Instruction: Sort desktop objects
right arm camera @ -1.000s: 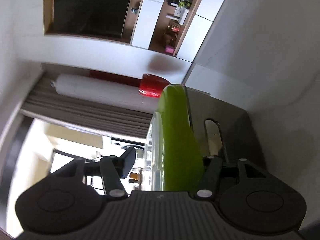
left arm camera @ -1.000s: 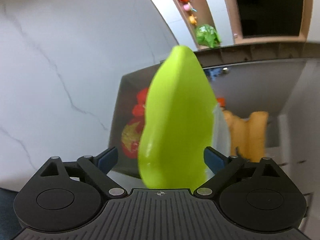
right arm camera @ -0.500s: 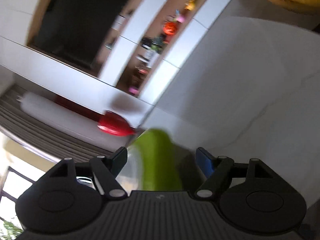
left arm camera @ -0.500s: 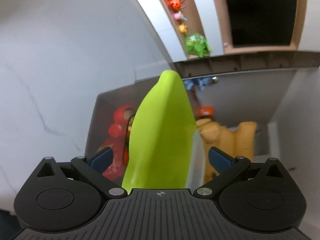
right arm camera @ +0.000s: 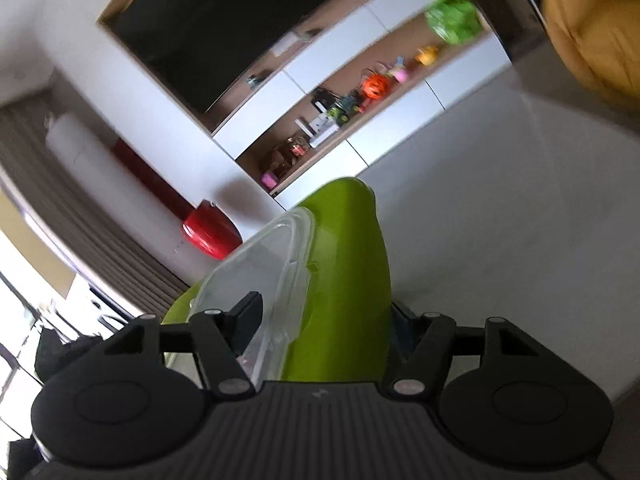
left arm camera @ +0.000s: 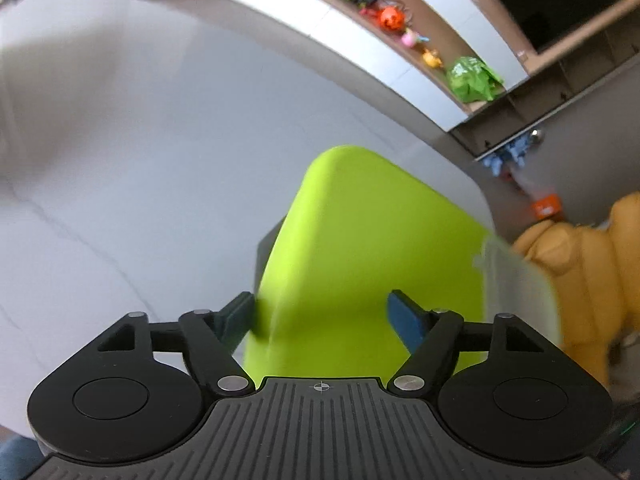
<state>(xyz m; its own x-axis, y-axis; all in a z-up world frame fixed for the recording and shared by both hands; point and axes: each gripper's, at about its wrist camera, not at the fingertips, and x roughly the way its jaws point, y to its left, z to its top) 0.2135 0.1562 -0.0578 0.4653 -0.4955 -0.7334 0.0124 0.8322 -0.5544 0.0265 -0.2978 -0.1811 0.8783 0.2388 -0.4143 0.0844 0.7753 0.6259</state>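
Note:
A lime-green box (left arm camera: 360,248) with a clear lid (left arm camera: 516,288) fills the middle of the left wrist view, lifted over a white marble tabletop (left arm camera: 140,184). My left gripper (left arm camera: 320,316) is closing around it. Its left finger (left arm camera: 236,316) touches the box's left edge and its right finger (left arm camera: 404,320) lies across the green face; a firm grip does not show. In the right wrist view the same box (right arm camera: 344,272) sits between the closing jaws of my right gripper (right arm camera: 324,320). One finger (right arm camera: 248,316) rests on the clear lid (right arm camera: 260,272); the other is hidden behind the green body.
A yellow plush toy (left arm camera: 580,280) lies to the right, beside a dark bin corner (left arm camera: 266,246). A wall shelf (left arm camera: 400,28) carries small toys and a green bag (left arm camera: 472,78). A red object (right arm camera: 208,234) stands at the room's edge.
Both views have rolled and lifted; the bin with red and yellow toys has slid out of the middle. The left jaws have narrowed onto the box. The right jaws now touch its lid and body.

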